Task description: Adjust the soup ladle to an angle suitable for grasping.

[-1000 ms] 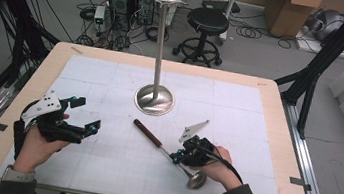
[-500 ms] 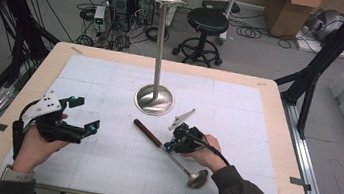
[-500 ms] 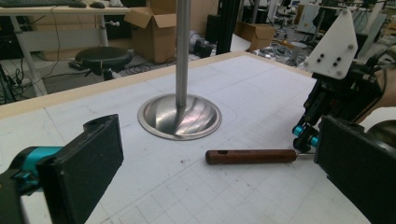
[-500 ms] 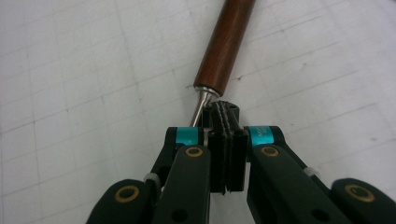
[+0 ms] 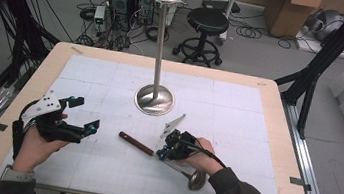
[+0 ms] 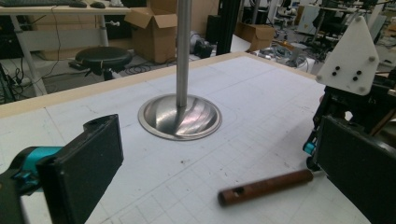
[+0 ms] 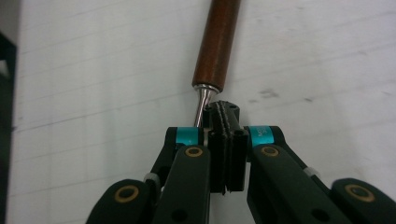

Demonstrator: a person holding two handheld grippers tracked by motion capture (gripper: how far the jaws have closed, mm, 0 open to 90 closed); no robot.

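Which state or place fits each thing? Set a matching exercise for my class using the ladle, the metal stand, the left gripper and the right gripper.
Things:
1. ladle
2. metal stand
3. left gripper
4. right gripper

States or places:
A. jaws open, nothing between them
B. lying flat on the mat, wooden handle pointing left
C. jaws shut, down at the ladle's metal shaft
D. upright, behind the ladle at mid-table

Pairs: 1-B, 2-D, 3-A, 4-C

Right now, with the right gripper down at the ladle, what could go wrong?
The right gripper is shut, pads together beside the ladle's metal shaft, not around it; pressing on could nudge the ladle instead of grasping it. The stand's base sits close behind, so a lifted ladle might strike it. The left gripper, open nearby, could cross the handle's swing.
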